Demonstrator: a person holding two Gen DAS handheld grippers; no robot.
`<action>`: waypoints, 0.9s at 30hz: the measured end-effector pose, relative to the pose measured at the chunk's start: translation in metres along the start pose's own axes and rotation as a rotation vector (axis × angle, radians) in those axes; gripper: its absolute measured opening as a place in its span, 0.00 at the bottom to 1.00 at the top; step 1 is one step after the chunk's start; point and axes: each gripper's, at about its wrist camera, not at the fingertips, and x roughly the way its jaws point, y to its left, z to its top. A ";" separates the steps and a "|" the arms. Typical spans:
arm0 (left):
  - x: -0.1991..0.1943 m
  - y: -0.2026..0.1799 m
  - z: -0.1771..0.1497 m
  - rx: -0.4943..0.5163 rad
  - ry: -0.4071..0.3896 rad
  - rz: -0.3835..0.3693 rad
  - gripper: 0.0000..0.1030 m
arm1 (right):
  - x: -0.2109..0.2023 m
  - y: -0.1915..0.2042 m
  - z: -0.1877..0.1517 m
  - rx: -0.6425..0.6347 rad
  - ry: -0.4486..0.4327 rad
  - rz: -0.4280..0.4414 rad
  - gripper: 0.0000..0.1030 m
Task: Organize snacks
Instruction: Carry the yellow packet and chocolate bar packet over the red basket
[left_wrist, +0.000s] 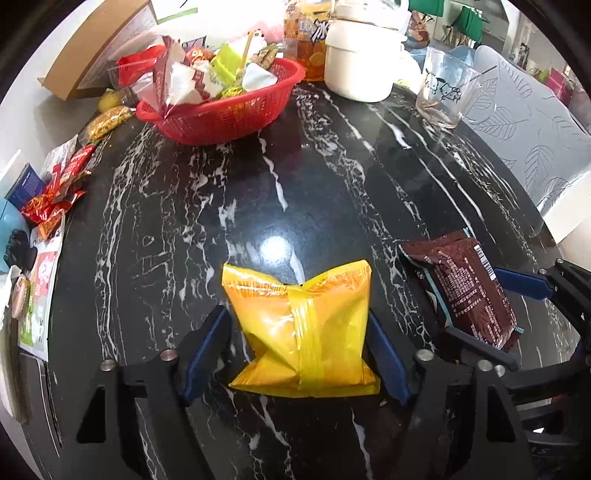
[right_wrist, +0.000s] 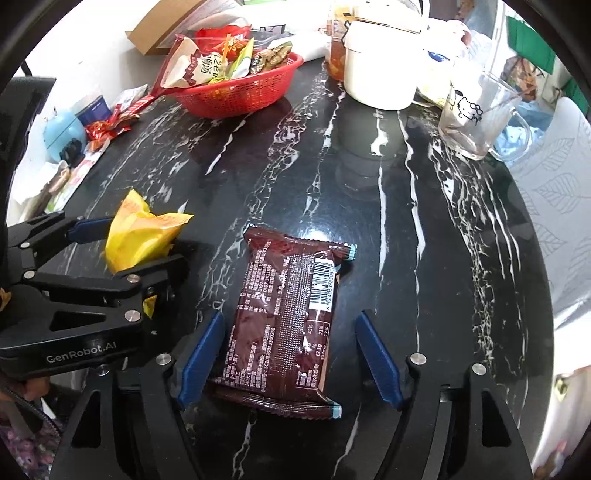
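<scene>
Left wrist view: my left gripper points down at the black marble table, and the yellow snack packet lies flat between its blue pads. The pad at 9 o'clock stands clear of the wrapper; the pad at 3 o'clock sits just at its edge, and I cannot tell whether it touches. I read the jaws as spread, not clamping. At 3 o'clock from the yellow packet lies the brown snack packet, with my right gripper around it, one blue finger showing beyond its far edge. The red basket, heaped with wrappers, sits at 12 o'clock, far side of the table. A white pot is at 1 o'clock, a glass mug beside it at 2 o'clock. Loose red sachets lie at 10 o'clock by the table edge. Right wrist view: my right gripper straddles the brown snack packet, barcode side up, flat on the table. Both pads stand apart from the wrapper, so the jaws are parted and hold nothing. At 9 o'clock, my left gripper flanks the yellow snack packet. Red basket at 11 o'clock, white pot at 1 o'clock, glass mug at 2 o'clock.
</scene>
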 end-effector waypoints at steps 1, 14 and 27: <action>-0.001 -0.001 0.000 0.003 -0.004 -0.003 0.55 | 0.000 0.002 0.000 -0.009 -0.004 -0.008 0.71; -0.004 0.000 0.002 -0.011 0.014 -0.047 0.48 | -0.007 0.001 -0.002 -0.014 -0.042 0.017 0.45; -0.029 0.003 0.006 -0.016 -0.045 -0.048 0.48 | -0.030 0.002 -0.002 0.000 -0.106 0.070 0.44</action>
